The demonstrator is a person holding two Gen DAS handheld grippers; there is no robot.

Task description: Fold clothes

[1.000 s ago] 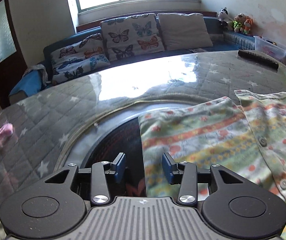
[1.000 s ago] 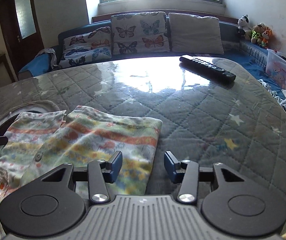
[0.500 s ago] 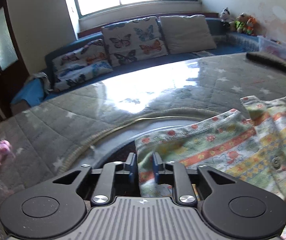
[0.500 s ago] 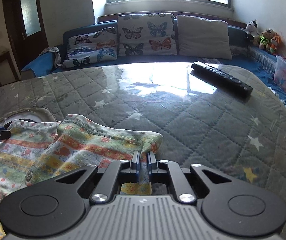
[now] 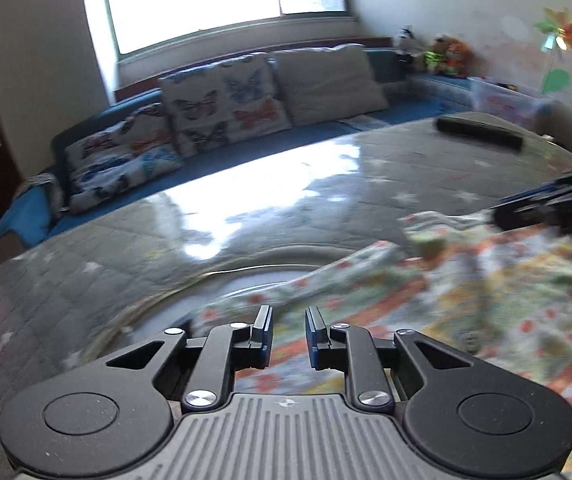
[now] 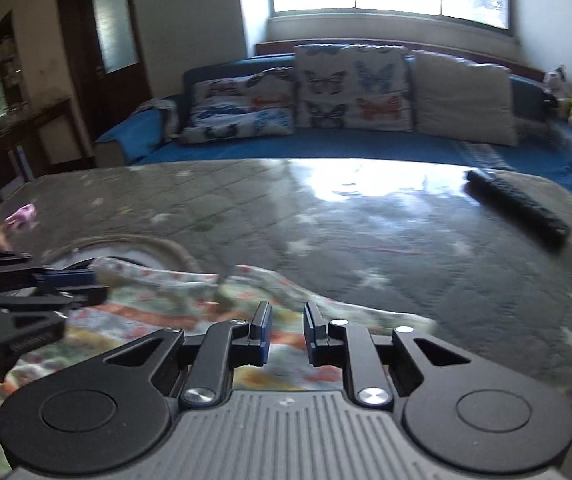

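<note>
A small patterned garment [image 5: 466,304] with orange, green and yellow stripes lies on the quilted grey table; it also shows in the right wrist view [image 6: 174,316]. My left gripper [image 5: 289,332] sits over its left edge with the jaws slightly apart and nothing between them. My right gripper [image 6: 285,330] sits over its right part, jaws also slightly apart and empty. Each gripper shows at the edge of the other's view. Both views are motion-blurred.
A black remote [image 6: 518,208] lies at the table's far right [image 5: 478,133]. A small pink object [image 6: 24,216] lies at the far left. A round inset [image 5: 246,280] shows under the garment's left side. A sofa with cushions [image 6: 350,92] stands behind the table.
Both grippers were shut on the garment's edges half a second ago; now both have opened a little and let go. The garment has been carried forward and lies more bunched.
</note>
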